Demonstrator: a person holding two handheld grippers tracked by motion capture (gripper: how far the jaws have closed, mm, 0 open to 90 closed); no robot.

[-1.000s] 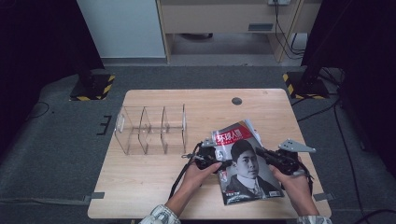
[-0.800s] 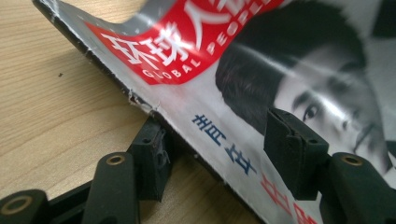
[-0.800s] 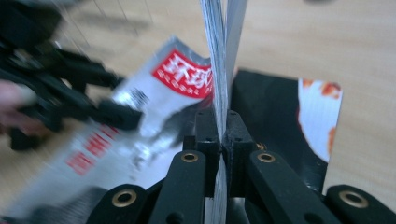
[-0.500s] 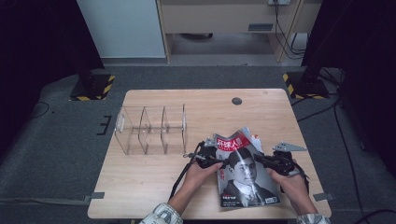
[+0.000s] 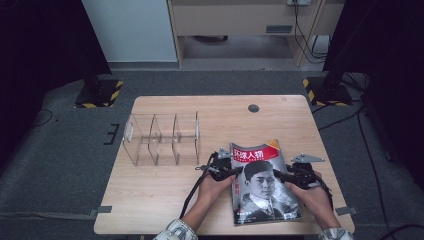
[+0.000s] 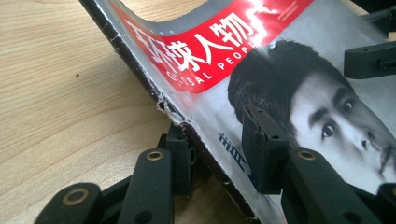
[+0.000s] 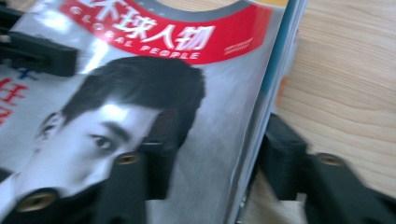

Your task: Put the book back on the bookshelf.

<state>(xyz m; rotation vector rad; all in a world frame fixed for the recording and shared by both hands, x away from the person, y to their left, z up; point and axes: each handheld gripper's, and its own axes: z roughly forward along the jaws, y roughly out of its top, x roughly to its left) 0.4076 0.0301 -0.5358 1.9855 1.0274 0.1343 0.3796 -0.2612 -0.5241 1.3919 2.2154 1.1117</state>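
Note:
A magazine (image 5: 262, 182) with a red title band and a man's portrait lies at the table's near right, between my two grippers. My left gripper (image 5: 227, 172) is at its spine. In the left gripper view the jaws have just been closing on that spine: one finger (image 6: 180, 154) is under the magazine (image 6: 261, 70) and the other (image 6: 261, 149) rests on the cover, with the left gripper (image 6: 217, 135) gripping it. My right gripper (image 5: 286, 177) straddles the page edge. Its jaws have just been opening, and the right gripper (image 7: 219, 135) stands apart around the magazine (image 7: 187, 93), one finger (image 7: 285, 158) clear of the edge.
A clear acrylic rack (image 5: 162, 137) with several upright dividers stands left of centre on the wooden table (image 5: 165, 200). A round dark cable hole (image 5: 253, 108) is near the far edge. Teal and orange page edges show under the cover.
The magazine has come down from a raised tilt to lie flatter and nearer the front edge. The right gripper sank with it and opened. The left jaws have drawn closer on the spine.

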